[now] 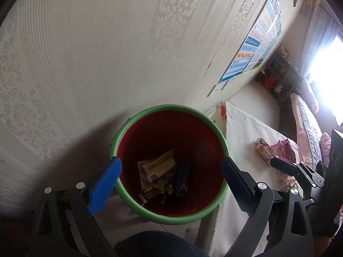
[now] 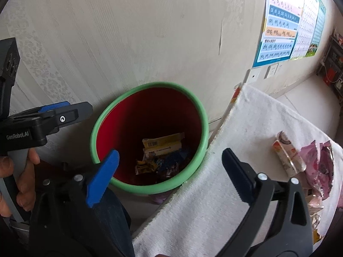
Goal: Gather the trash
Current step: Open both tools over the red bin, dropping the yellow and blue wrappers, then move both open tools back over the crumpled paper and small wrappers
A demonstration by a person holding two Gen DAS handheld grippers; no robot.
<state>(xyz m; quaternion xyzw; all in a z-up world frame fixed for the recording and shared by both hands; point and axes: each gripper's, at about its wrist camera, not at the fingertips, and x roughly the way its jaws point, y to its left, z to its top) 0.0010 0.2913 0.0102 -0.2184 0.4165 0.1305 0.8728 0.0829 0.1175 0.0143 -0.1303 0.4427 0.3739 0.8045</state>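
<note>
A red bin with a green rim stands against the wall and holds several wrappers. My left gripper hangs open and empty right above its mouth. The bin and its wrappers also show in the right wrist view. My right gripper is open and empty over the bin's right rim and the table edge. A small carton and pink wrappers lie on the white-clothed table, right of my right gripper. The left gripper's body shows at the left.
The patterned wall is close behind the bin. A poster hangs on it. The carton and pink wrappers lie on the table, with the right gripper's finger beside them. A dark shelf stands far off.
</note>
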